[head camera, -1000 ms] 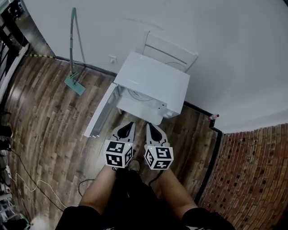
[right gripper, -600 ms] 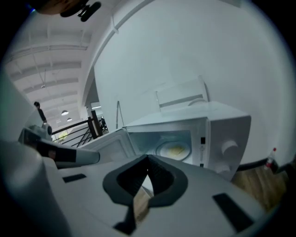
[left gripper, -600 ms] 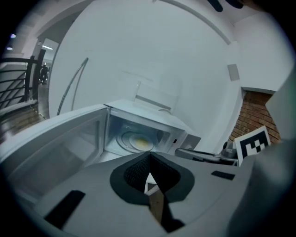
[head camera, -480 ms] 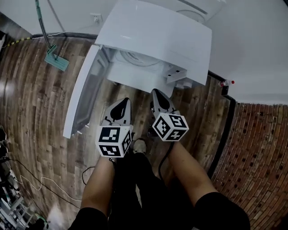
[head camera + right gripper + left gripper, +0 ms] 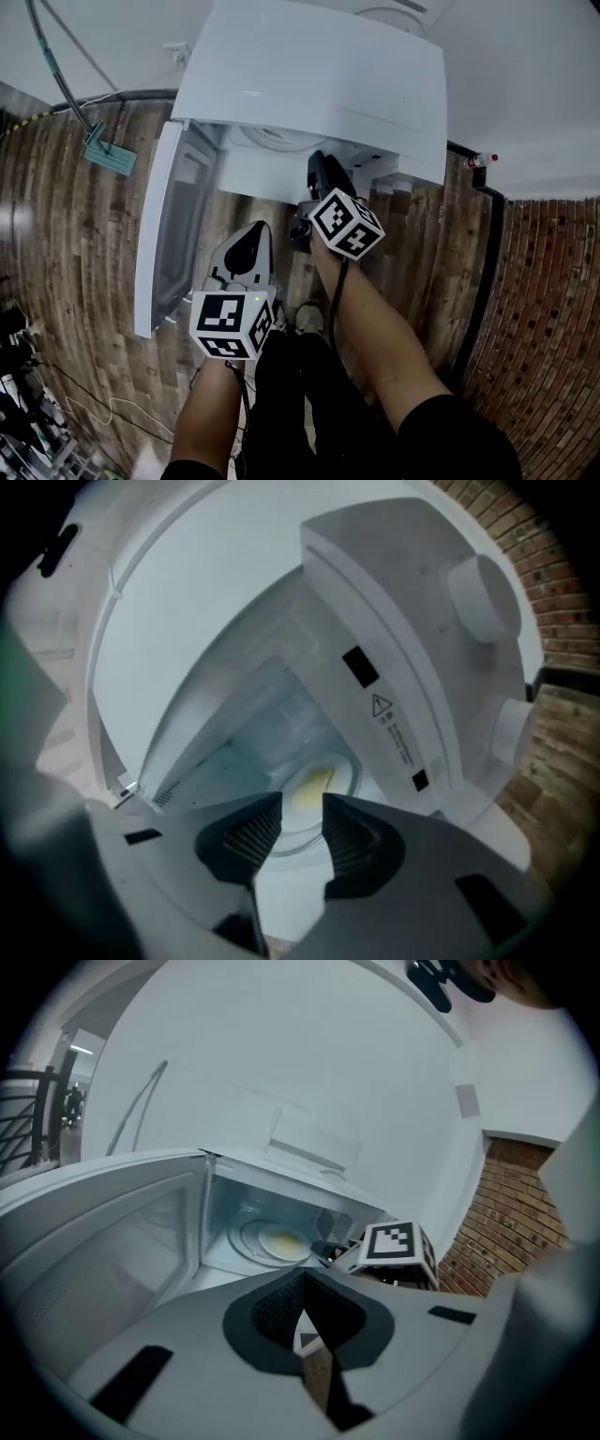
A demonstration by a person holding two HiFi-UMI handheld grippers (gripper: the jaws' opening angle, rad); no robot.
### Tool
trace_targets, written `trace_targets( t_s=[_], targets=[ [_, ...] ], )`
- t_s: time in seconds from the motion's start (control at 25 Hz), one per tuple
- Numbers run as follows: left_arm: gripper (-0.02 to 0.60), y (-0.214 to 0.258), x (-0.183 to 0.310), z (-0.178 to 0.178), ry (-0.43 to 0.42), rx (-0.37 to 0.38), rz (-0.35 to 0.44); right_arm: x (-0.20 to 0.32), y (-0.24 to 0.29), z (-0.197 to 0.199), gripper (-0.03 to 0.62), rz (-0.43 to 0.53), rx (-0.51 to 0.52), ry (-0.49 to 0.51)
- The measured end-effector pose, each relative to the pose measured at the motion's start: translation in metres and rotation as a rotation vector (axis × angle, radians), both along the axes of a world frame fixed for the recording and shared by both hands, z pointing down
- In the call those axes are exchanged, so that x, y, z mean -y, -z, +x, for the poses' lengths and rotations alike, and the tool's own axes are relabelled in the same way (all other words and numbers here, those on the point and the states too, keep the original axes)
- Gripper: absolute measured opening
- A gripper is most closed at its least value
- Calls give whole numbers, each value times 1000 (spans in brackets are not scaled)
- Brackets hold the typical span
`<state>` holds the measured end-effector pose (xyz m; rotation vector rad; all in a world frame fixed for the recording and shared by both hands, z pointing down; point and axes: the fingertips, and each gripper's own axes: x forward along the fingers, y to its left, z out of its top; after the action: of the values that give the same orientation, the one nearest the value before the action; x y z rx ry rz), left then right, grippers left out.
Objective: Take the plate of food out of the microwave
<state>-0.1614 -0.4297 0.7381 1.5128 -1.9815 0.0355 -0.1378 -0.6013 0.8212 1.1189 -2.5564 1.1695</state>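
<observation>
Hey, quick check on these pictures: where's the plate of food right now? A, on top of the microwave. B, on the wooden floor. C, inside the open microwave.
C: the plate of food sits inside the microwave, whose door stands swung open.

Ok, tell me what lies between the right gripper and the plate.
Only bare microwave floor lies between right gripper and plate, per the right gripper view. Its jaws have just been opening, nothing between them.
</observation>
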Motion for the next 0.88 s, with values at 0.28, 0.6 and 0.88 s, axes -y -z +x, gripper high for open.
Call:
trace_targets(
  t_s=[0.28, 0.6, 0.88],
  targets=[
    [0, -5, -7, -8, -60, 18, -37, 27, -43, -16, 265, -26, -148, -146],
    [0, -18, -19, -14, -73, -42, -48, 40, -56, -31, 265, -35, -196, -181],
    [0, -30, -30, -14, -75, -111, -63, 42, -62, -28, 183, -29, -239, -165]
  ],
)
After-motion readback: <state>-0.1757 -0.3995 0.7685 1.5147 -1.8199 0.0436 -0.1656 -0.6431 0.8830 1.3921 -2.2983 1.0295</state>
